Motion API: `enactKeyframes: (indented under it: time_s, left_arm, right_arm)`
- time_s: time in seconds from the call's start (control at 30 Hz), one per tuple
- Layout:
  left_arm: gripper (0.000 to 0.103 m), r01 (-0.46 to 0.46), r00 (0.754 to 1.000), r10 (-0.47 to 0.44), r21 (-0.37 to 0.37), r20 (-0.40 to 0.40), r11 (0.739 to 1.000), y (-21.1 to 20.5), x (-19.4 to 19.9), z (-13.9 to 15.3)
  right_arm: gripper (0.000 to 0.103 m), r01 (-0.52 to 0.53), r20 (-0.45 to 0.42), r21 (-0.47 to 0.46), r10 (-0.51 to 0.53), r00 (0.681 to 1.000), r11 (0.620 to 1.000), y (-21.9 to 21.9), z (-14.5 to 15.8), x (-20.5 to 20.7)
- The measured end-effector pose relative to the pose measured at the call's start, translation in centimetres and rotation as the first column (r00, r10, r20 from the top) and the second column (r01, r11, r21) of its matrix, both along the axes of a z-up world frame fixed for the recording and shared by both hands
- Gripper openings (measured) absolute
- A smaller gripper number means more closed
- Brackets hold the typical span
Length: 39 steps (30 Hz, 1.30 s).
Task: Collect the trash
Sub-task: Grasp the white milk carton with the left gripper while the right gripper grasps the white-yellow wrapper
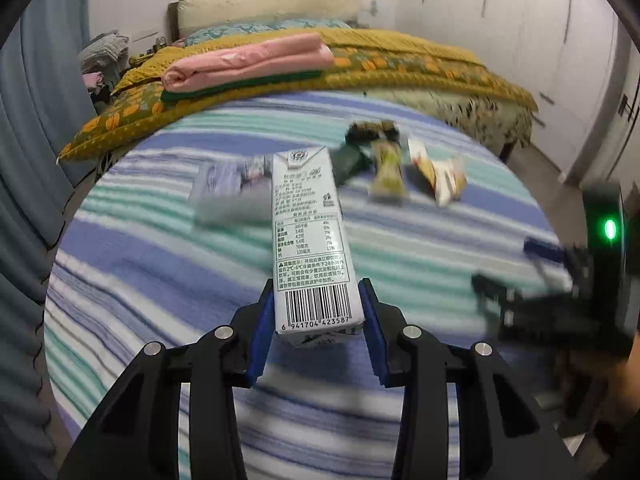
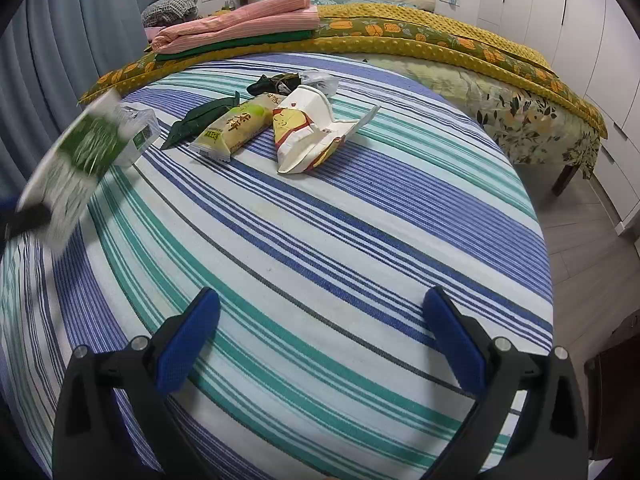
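A milk carton sits clamped at its barcode end between the blue pads of the left tool, lifted above the striped bedsheet. In the right wrist view the same carton is a green-and-white blur at the left edge, cut off by the frame. The right tool hangs with its fingers spread wide and nothing between them. Further up the bed lie a yellow snack wrapper, a crumpled white carton and dark green wrappers; blur leaves their print unreadable.
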<state>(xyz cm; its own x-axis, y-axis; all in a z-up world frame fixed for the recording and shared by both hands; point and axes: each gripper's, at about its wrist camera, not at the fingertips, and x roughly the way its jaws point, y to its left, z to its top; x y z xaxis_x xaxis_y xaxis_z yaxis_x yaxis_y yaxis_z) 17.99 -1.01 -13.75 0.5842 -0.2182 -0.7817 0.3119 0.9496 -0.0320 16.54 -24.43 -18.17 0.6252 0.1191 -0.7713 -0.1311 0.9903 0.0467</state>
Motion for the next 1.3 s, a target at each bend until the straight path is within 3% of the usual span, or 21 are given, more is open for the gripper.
enactKeyframes:
  time_s: [0.03, 0.1, 0.17, 0.33, 0.67, 1.07, 1.17, 1.2, 1.23, 1.3]
  left_arm:
    - [0.042, 0.003, 1.0, -0.003, 0.008, 0.001, 1.0, -0.1, -0.3, -0.4]
    - [0.06, 0.0, 1.0, 0.0, 0.019, 0.003, 1.0, -0.2, -0.5, -1.2]
    - [0.067, 0.0, 1.0, 0.0, 0.01, -0.004, 1.0, -0.1, -0.2, -1.8]
    - [0.072, -0.022, 0.999, 0.023, 0.036, -0.044, 0.999, 0.2, 1.3, -3.8]
    - [0.096, -0.049, 0.997, 0.052, 0.05, -0.059, 0.998, 1.0, 1.7, -4.8]
    - [0.098, -0.049, 0.997, 0.052, 0.048, -0.065, 0.998, 1.1, 2.0, -4.9]
    - [0.098, -0.049, 0.997, 0.052, 0.048, -0.065, 0.998, 1.1, 2.0, -4.9]
    - [0.098, -0.049, 0.997, 0.052, 0.048, -0.065, 0.998, 1.1, 2.0, -4.9]
    - [0.098, -0.049, 0.997, 0.052, 0.048, -0.065, 0.998, 1.0, 2.0, -4.8]
    - [0.098, -0.049, 0.997, 0.052, 0.048, -0.065, 0.998, 1.0, 2.0, -4.8]
  right_arm:
    - [0.098, 0.0, 0.0, 0.0, 0.0, 1.0, 1.0, 0.0, 0.0, 0.0]
    - [0.098, 0.0, 0.0, 0.001, 0.0, 1.0, 1.0, 0.0, 0.0, 0.0]
    - [0.098, 0.0, -0.001, 0.002, 0.0, 1.0, 1.0, -0.1, 0.0, 0.0]
    - [0.098, 0.003, -0.003, 0.006, -0.003, 1.0, 1.0, -0.1, 0.1, 0.0]
    - [0.098, 0.011, -0.032, 0.005, -0.011, 0.999, 1.0, 0.0, 0.1, 0.5]
    - [0.094, 0.081, -0.059, 0.005, -0.081, 0.995, 0.997, 2.1, 0.6, 9.7]
    - [0.083, 0.098, -0.038, 0.012, -0.097, 0.995, 0.995, 1.9, 0.9, 11.3]
    - [0.063, 0.093, -0.024, 0.019, -0.093, 0.995, 0.995, 1.8, 1.1, 11.5]
    - [0.055, 0.087, -0.014, 0.02, -0.087, 0.996, 0.996, 1.7, 1.4, 11.5]
    - [0.051, 0.074, 0.017, 0.014, -0.074, 0.997, 0.997, 1.6, 2.1, 10.8]
